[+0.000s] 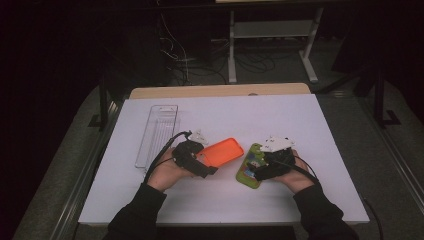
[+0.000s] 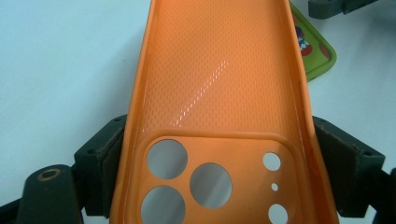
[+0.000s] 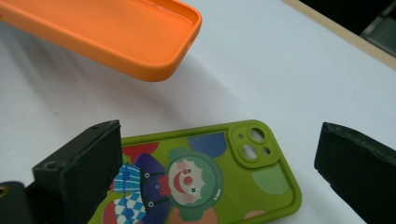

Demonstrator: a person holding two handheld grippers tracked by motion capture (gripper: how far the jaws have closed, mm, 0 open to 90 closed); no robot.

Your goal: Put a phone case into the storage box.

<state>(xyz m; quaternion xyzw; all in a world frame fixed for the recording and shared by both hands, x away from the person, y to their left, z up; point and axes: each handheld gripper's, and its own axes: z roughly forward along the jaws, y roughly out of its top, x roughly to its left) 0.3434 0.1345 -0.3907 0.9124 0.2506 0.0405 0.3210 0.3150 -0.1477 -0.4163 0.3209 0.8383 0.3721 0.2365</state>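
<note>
Left gripper (image 1: 209, 170) clamps the glossy orange silicone phone case (image 2: 219, 93) by its long sides, near table centre. Right gripper (image 3: 219, 172) stands with jaws wide apart over the green clown-printed phone case (image 3: 205, 182), which lies on the white table (image 1: 250, 115) at the orange case's 3 o'clock.

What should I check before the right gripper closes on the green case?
1. Left gripper shut on orange case: ok, pads press both long edges.
2. Orange case clear of the table: ok, it casts a shadow below.
3. Right gripper open: ok, jaws stand wide.
4. Green case between the right jaws: ok, lying flat, clown side up.
5. Right pads touching the green case: cannot tell.
6. Clear tray out of the way: ok, far left.
</note>
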